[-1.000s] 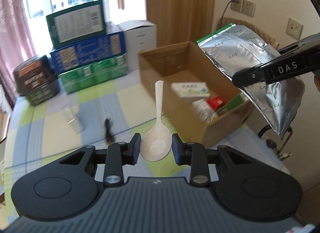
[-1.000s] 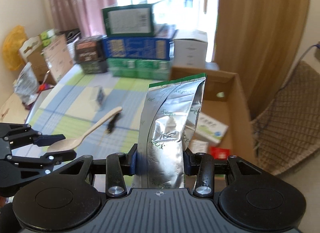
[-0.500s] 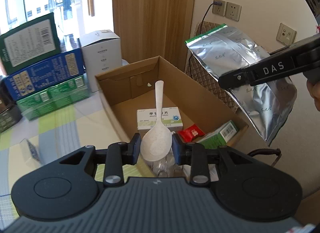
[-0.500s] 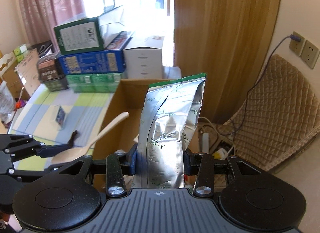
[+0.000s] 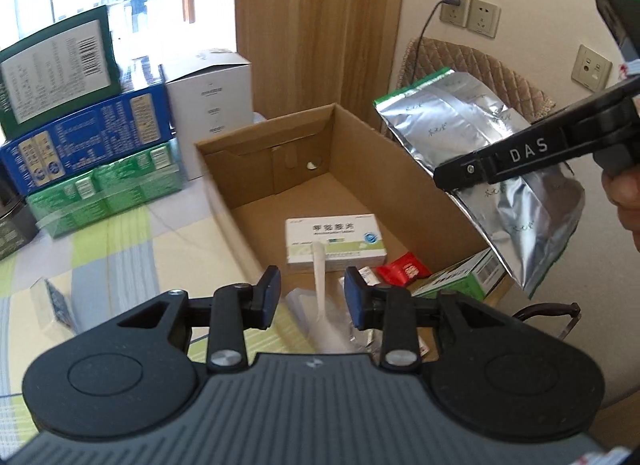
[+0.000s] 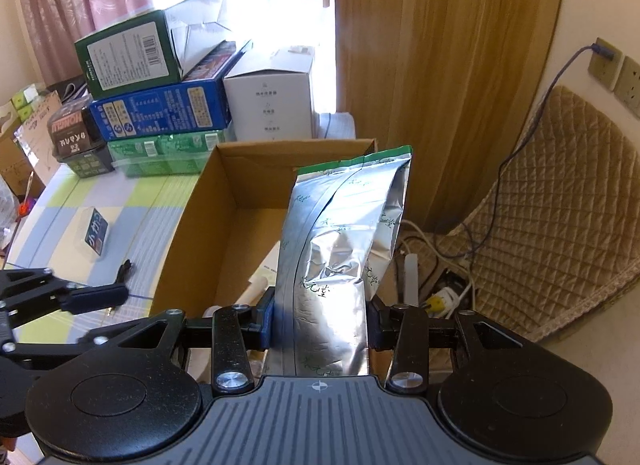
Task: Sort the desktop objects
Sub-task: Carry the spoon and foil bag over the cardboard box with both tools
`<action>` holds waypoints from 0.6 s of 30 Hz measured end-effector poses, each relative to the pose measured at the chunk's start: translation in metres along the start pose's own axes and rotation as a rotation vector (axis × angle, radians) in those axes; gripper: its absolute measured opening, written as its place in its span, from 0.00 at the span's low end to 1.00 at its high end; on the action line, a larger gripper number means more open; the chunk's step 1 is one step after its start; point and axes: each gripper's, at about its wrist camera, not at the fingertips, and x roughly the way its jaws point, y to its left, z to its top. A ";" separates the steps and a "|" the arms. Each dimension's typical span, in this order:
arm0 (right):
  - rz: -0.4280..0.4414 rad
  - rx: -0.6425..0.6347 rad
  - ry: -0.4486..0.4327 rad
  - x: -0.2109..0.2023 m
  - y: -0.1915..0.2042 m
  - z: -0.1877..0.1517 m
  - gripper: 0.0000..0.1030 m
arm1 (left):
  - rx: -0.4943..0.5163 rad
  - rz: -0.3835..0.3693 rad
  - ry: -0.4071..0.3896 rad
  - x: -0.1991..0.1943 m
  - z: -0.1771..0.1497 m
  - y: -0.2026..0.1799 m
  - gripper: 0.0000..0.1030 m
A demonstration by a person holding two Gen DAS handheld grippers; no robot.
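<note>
Left gripper (image 5: 312,297) over the near end of the open cardboard box (image 5: 404,169), jaws spread with clear gaps either side of the white spoon (image 5: 322,285); spoon not gripped, blurred, handle pointing into the box, bowl end hidden behind the gripper body. Cannot tell whether spoon rests on anything. Right gripper (image 6: 320,317) pinching the silver foil pouch (image 6: 344,241) by its lower part, pads pressed on both sides, pouch upright with green strip on top, hanging over the box's right wall. Inside the box: white medicine carton (image 5: 336,241) flat on the floor, small red packet (image 5: 402,269) and green-white box (image 5: 460,281) at the near right corner, crinkled clear wrapper under the left gripper. Box sits at the desk's right edge. On the checked tablecloth (image 6: 100,193): small blue card pack (image 6: 96,237) and a black clip (image 6: 124,269) mid-desk, left of the box. Stacked green, blue and white cartons (image 6: 160,105) along the desk's far edge.
</note>
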 end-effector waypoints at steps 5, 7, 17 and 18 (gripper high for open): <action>0.028 0.010 0.003 0.012 0.007 0.004 0.39 | -0.017 0.014 -0.011 -0.011 -0.007 0.014 0.32; 0.040 0.025 -0.005 0.016 0.010 0.006 0.39 | -0.025 0.020 -0.014 -0.014 -0.008 0.019 0.34; 0.054 0.095 -0.047 0.014 0.009 0.014 0.55 | -0.057 0.050 -0.007 -0.024 -0.025 0.038 0.48; 0.053 0.097 -0.048 0.013 0.009 0.012 0.57 | -0.061 0.055 -0.006 -0.025 -0.027 0.040 0.48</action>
